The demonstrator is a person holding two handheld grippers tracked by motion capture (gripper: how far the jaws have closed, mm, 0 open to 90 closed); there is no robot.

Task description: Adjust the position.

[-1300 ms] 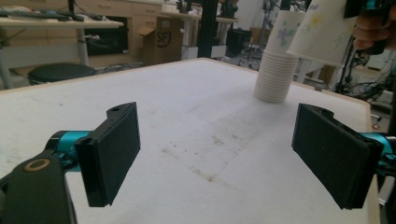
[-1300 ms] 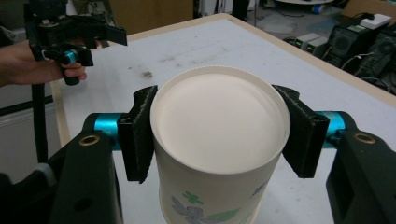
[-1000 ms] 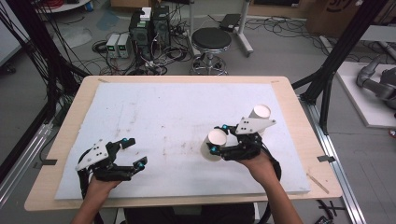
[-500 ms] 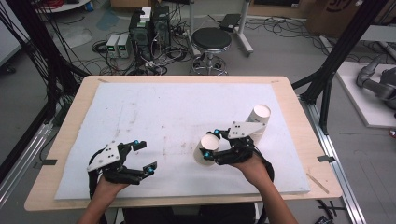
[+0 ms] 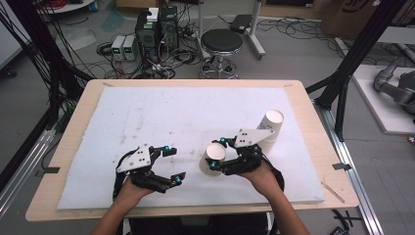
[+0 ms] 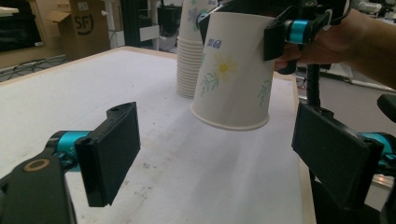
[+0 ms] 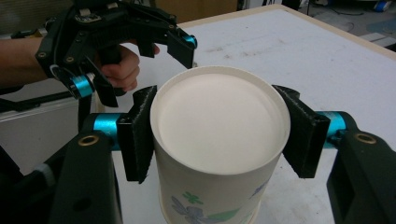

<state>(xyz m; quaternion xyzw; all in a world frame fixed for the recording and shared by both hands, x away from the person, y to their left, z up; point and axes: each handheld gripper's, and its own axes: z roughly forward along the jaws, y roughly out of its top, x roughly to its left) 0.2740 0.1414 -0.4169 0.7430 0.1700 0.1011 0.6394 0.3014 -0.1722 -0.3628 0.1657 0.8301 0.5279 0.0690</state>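
- Your right hand-held gripper (image 5: 221, 157) is clamped on a single paper cup (image 5: 212, 157), which sits low and just right of centre in the high view, tilted and lifted clear of the desk (image 5: 147, 112). In the right gripper view the two pads press on opposite sides of the cup (image 7: 219, 140) just under its rim.
- Your left hand-held gripper (image 5: 172, 164) stands wide open with nothing between its jaws, low and left of centre in the high view. In the left gripper view the cup (image 6: 236, 74) hangs ahead of it at upper centre, base towards you.
- Treat the cup as very light, thin-walled and easy to crush. I judge that a hard squeeze would push the rim oval, so keep the grip gentle.
- The stiffest places look like the rolled rim and the base ring. If the left takes over, go for the lower wall near the base.
- The stack of cups (image 5: 269, 126) lies right of centre in the high view, behind the right hand-held gripper.
- In the left gripper view the stack (image 6: 189, 60) is cut off at the top and partly covered, so its count cannot be told.
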